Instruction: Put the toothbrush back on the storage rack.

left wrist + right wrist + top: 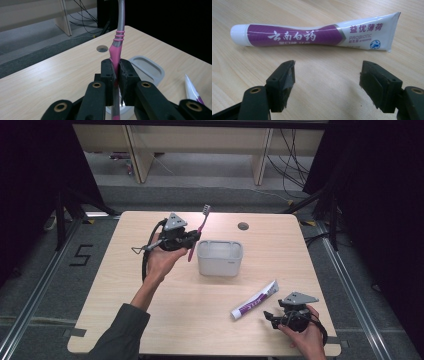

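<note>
A pink and grey toothbrush (198,234) stands nearly upright in the air, bristles up, just left of a white plastic cup (220,258) in the middle of the table. My left gripper (192,238) is shut on its pink handle (115,53); the cup's rim (147,67) lies just beyond the jaws. A white and purple toothpaste tube (255,300) lies flat near the front right. My right gripper (270,317) rests low beside it, open, with the tube (312,35) lying crosswise a short way ahead of its jaws.
A round cable hole (243,226) sits in the wooden tabletop (125,285) behind the cup. The table edges are close to the right gripper at the front and right. Table legs and cables stand on the floor beyond.
</note>
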`<state>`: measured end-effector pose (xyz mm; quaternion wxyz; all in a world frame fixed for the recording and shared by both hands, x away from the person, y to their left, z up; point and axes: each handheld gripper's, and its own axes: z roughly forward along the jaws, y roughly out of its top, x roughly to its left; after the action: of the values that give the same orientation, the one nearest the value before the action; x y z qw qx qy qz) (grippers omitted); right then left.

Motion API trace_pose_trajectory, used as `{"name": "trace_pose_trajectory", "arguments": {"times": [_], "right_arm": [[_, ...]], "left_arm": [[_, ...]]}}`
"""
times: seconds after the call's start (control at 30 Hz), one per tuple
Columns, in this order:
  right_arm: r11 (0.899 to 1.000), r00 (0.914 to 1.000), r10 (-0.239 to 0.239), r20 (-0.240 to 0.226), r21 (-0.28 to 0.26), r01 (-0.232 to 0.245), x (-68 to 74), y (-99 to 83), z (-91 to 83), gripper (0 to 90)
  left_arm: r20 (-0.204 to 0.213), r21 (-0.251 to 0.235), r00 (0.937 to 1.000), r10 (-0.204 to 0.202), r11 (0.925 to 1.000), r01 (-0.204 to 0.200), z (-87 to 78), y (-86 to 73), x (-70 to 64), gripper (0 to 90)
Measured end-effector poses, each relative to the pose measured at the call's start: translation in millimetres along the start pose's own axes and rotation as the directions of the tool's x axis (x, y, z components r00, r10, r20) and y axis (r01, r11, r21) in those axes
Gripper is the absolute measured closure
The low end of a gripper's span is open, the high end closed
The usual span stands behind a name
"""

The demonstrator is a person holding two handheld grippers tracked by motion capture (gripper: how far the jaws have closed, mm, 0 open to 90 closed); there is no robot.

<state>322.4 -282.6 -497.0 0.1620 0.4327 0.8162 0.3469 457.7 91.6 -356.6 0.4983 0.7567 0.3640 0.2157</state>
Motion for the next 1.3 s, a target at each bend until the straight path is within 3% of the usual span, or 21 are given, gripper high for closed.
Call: {"name": "trace_pose_trajectory", "arguments": {"times": [0.07, 0.1, 0.13, 0.2, 0.23, 0.27, 0.4, 0.43, 0.47, 0.8, 0.87, 0.93, 0.97, 1.03, 1.3], "right_arm": [[1.000, 0.9999, -0.014, 0.007, -0.007, 0.014, -0.4, 0.4, -0.4, 29.2], [1.000, 1.0000, 0.008, 0.000, 0.010, -0.008, 1.3, 0.3, -0.9, 29.2], [1.000, 0.9996, -0.028, 0.004, -0.005, 0.028, -1.1, 0.4, 0.1, 29.1], [1.000, 1.0000, -0.007, 0.004, 0.006, 0.007, 0.3, 0.4, -0.4, 29.1], [0.999, 0.9991, -0.041, 0.008, -0.005, 0.041, -2.5, 1.4, -0.2, 29.1], [1.000, 0.9998, -0.018, 0.010, -0.006, 0.018, -0.6, 0.7, 0.4, 29.2], [1.000, 0.9998, -0.017, 0.002, -0.006, 0.017, -0.6, 0.8, 0.5, 29.1], [0.999, 0.9986, -0.053, 0.006, -0.009, 0.053, -3.0, 1.4, 0.4, 29.2], [0.998, 0.9984, -0.057, 0.001, -0.009, 0.057, -3.3, 1.4, 1.1, 29.1], [1.000, 0.9997, -0.023, -0.013, -0.006, 0.023, -1.0, 2.0, 1.0, 29.1], [0.999, 0.9992, -0.040, -0.008, -0.005, 0.040, -2.0, 1.7, 1.4, 29.1], [1.000, 0.9995, -0.018, -0.026, -0.001, 0.018, -0.7, 2.0, 1.5, 29.1], [1.000, 0.9999, 0.007, -0.009, 0.005, -0.007, 1.8, 1.8, -0.1, 29.1], [1.000, 0.9998, -0.012, -0.018, 0.005, 0.012, 0.6, 2.1, 0.6, 29.1], [1.000, 0.9998, -0.010, -0.015, 0.004, 0.010, 0.6, 2.3, 0.3, 29.1]], "left_arm": [[-0.009, -0.007, 1.0000, -0.001, 1.0000, 0.001, 1.7, 2.3, 0.1, 82.2], [-0.004, -0.005, 1.0000, 0.001, 1.0000, -0.001, 2.8, 3.6, 0.2, 82.2], [-0.014, -0.005, 0.9999, 0.002, 1.0000, -0.002, 4.0, 4.7, -0.3, 82.2], [-0.013, 0.004, 0.9998, 0.012, 0.9999, -0.012, 6.2, 6.7, -0.4, 82.2], [-0.018, 0.006, 0.9997, 0.014, 0.9999, -0.014, 7.7, 7.9, -0.8, 82.2], [-0.019, 0.003, 0.9997, 0.013, 0.9999, -0.013, 10.0, 9.6, -0.5, 82.2], [-0.020, 0.012, 0.9997, 0.011, 0.9999, -0.011, 17.9, 13.4, -1.1, 82.2], [-0.019, 0.006, 0.9998, 0.006, 1.0000, -0.006, 19.5, 14.2, -1.8, 82.2], [-0.018, 0.001, 0.9998, 0.005, 1.0000, -0.005, 21.2, 15.2, -2.0, 82.2], [-0.019, -0.012, 0.9997, -0.015, 0.9998, 0.015, 37.8, 17.8, -2.9, 82.2], [-0.026, -0.023, 0.9994, -0.025, 0.9994, 0.025, 40.2, 18.4, -2.2, 82.2], [-0.038, -0.028, 0.9990, -0.025, 0.9993, 0.024, 43.7, 17.5, -2.3, 82.2], [-0.038, -0.026, 0.9991, -0.020, 0.9995, 0.019, 44.8, 17.1, -2.0, 82.1], [-0.044, -0.023, 0.9987, -0.025, 0.9995, 0.024, 48.7, 14.7, -1.8, 82.2], [-0.049, -0.013, 0.9984, -0.028, 0.9995, 0.028, 58.9, 5.2, -1.0, 82.1]]}}
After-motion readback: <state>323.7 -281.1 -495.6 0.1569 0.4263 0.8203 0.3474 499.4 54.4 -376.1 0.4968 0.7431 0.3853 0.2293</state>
